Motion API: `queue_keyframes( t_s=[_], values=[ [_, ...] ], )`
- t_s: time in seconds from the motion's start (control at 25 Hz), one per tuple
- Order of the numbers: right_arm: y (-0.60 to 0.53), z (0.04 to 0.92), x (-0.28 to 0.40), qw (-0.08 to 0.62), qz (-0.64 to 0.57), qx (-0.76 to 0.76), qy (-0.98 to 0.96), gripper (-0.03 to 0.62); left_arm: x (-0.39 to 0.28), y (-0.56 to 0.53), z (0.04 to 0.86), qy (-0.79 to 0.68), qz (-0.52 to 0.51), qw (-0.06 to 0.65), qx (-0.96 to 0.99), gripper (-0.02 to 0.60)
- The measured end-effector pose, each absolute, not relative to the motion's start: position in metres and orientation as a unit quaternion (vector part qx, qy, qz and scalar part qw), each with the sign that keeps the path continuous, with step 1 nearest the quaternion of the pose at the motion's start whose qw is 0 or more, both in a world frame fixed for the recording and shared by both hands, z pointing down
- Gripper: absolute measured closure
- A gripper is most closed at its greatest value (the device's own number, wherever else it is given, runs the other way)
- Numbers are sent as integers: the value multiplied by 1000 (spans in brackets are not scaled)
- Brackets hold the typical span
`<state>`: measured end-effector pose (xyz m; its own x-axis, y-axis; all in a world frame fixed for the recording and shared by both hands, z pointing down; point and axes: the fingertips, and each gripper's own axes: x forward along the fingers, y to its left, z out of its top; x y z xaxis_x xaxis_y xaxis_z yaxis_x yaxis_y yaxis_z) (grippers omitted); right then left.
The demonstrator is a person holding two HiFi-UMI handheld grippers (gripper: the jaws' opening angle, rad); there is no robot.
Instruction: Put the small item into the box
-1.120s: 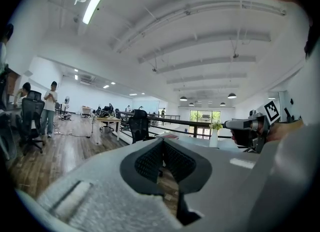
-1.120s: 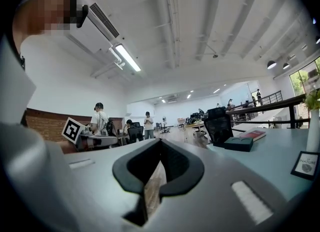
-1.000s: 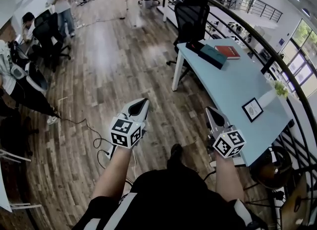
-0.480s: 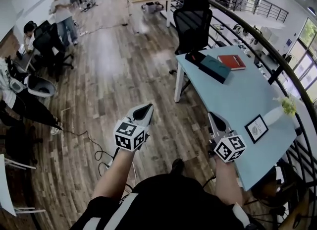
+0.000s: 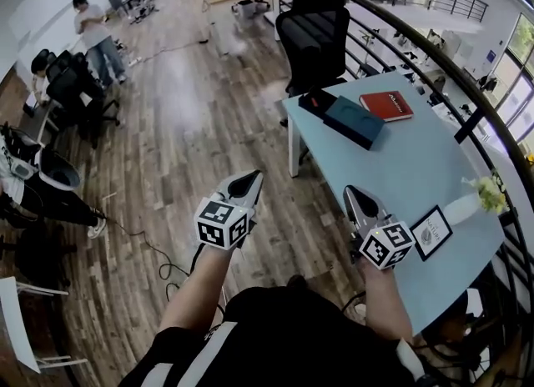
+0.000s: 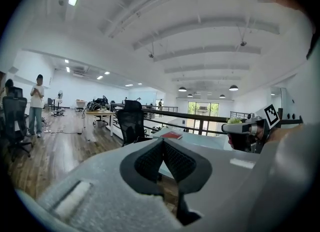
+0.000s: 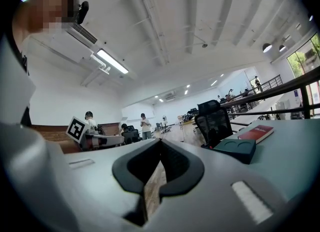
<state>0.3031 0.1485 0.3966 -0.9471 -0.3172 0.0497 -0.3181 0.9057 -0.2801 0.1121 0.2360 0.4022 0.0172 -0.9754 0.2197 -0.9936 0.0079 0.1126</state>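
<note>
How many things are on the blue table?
5: black item, teal box and red book at the far end; picture frame and flower vase toward the near end. More may be hidden.

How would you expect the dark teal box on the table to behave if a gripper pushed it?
The dark teal box looks flat and low, so it would probably slide rather than tip. Its crisp edges suggest a stiff shell. The pale table looks smooth, so an off-centre push might spin it.

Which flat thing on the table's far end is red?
The book; the box beside it is dark teal, and the small item past that is black.
</note>
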Motion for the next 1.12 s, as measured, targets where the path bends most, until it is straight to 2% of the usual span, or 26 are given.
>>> queue_keyframes(
  t_s=[0.28,0.6,0.84,1.12],
  values=[
    [115,402,308,0,154,167,-974,592,116,195,403,-695,38,118,709,574],
    [76,415,285,16,154,181,-971,592,79,151,407,-695,19,114,710,574],
    [22,428,228,36,151,192,-969,592,23,89,422,-685,4,121,719,575],
    [-31,438,121,51,168,199,-964,592,-68,21,423,-664,13,123,737,574]
  ],
)
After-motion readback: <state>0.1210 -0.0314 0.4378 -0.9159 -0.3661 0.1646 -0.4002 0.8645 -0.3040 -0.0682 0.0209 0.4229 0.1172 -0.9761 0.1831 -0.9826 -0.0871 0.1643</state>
